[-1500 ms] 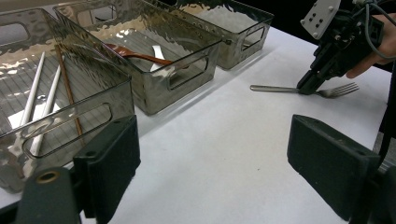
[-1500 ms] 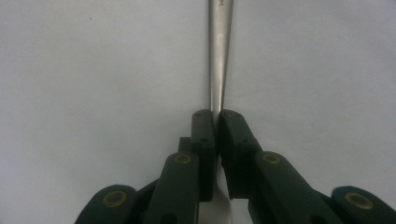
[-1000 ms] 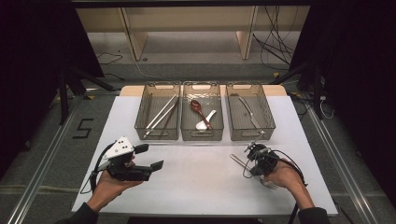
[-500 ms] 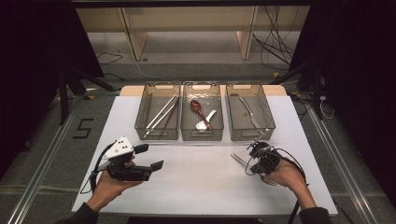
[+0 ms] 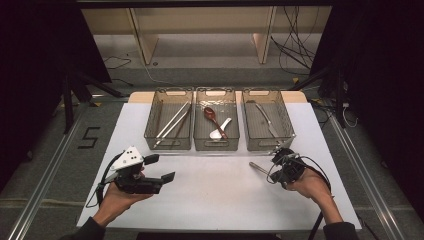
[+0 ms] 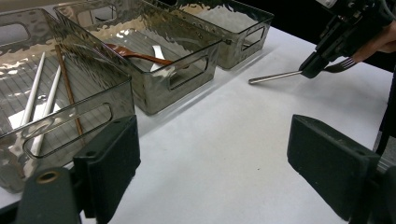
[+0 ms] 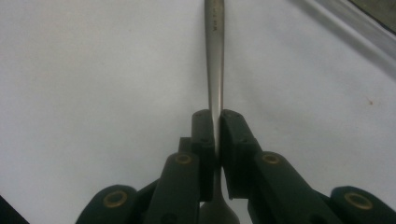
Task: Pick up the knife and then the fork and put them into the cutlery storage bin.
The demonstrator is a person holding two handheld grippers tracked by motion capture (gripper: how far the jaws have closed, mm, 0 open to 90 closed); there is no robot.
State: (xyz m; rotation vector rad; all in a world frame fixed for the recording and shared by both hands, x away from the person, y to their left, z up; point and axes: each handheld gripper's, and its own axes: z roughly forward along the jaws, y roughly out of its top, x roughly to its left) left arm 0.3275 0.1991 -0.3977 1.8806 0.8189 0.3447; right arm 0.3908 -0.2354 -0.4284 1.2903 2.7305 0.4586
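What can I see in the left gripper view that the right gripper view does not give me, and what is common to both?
Left gripper view: three clear bins, white chopsticks, a brown spoon, and its own open left gripper.

Right gripper view: close up, the right gripper shut on the metal fork, with stamped lettering on its handle.

Both: the fork, its gripper, and the white table.

In the right gripper view, the fork (image 7: 215, 56) runs off the top edge, and its wide end is cut off at the bottom between the jaws. In the high view, the right gripper (image 5: 272, 167) hides the fork's prongs. The knife (image 5: 265, 120) in the right bin (image 5: 289, 131) is too small to tell clearly.
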